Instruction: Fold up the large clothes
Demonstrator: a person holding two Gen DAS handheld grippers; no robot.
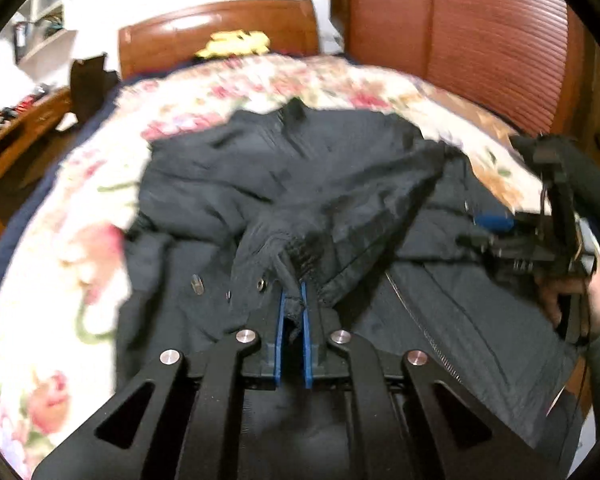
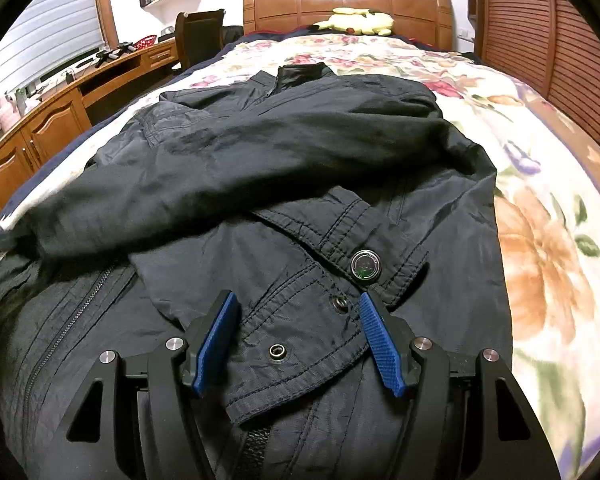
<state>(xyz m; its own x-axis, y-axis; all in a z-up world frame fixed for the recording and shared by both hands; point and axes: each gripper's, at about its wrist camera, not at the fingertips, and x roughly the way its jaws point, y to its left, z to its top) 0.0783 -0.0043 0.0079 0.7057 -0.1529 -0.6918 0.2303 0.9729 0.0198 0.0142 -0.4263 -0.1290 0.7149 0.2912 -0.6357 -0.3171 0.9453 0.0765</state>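
A dark navy jacket (image 2: 260,168) lies on the floral bedspread, collar toward the headboard. One sleeve (image 2: 204,176) lies across its front. My left gripper (image 1: 294,292) is shut on the cuff (image 1: 288,256) of a sleeve and holds it over the jacket (image 1: 228,168). My right gripper (image 2: 296,308) is open just above a snap-button flap (image 2: 340,256) near the jacket's hem, with nothing between its blue pads. The right gripper also shows at the right of the left wrist view (image 1: 540,240), held by a hand.
The bed's floral cover (image 2: 540,248) extends to the right and beyond the collar. A wooden headboard (image 2: 344,0) with a yellow plush toy (image 2: 360,20) is at the far end. A wooden desk (image 2: 60,112) runs along the left, a slatted wardrobe (image 2: 540,32) along the right.
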